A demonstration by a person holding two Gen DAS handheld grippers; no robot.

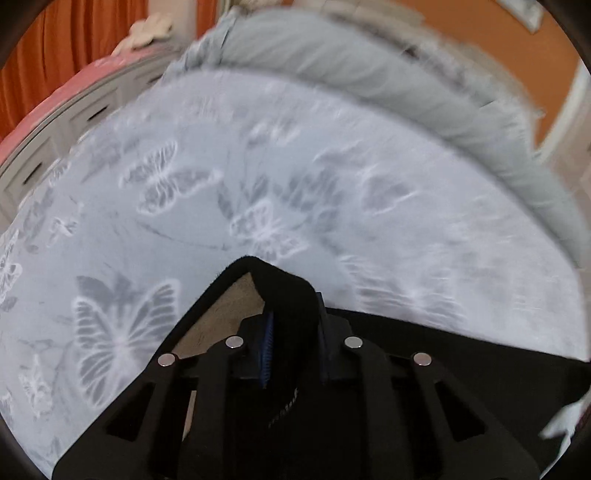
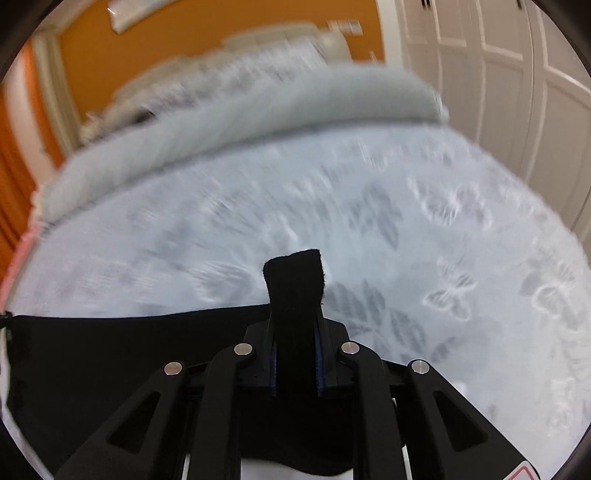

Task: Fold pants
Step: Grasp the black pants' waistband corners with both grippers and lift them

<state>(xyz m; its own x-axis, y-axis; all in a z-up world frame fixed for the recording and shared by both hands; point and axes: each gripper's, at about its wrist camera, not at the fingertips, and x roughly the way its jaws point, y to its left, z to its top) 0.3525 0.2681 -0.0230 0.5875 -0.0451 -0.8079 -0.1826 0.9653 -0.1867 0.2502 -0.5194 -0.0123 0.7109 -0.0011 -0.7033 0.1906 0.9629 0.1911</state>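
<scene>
Both claws are clamping tight on the black pants (image 1: 443, 354): left gripper (image 1: 291, 332) and right gripper (image 2: 295, 332), the cloth edge stretching between them (three-to-nine o'clock).

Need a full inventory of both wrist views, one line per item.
pants: 1, black, on the bed, an edge pinched in each claw
bedsheet: 1, pale blue with butterfly print, covers the bed under the pants
blanket: 1, grey-blue, rolled along the bed's far edge
walls: orange, beyond the bed
closet doors: white, panelled, right of the bed in the right view
drawers: white, with a pink top, left of the bed in the left view
left claw: 1, black, shut on pants fabric
right claw: 1, black, shut on a fold of pants
</scene>
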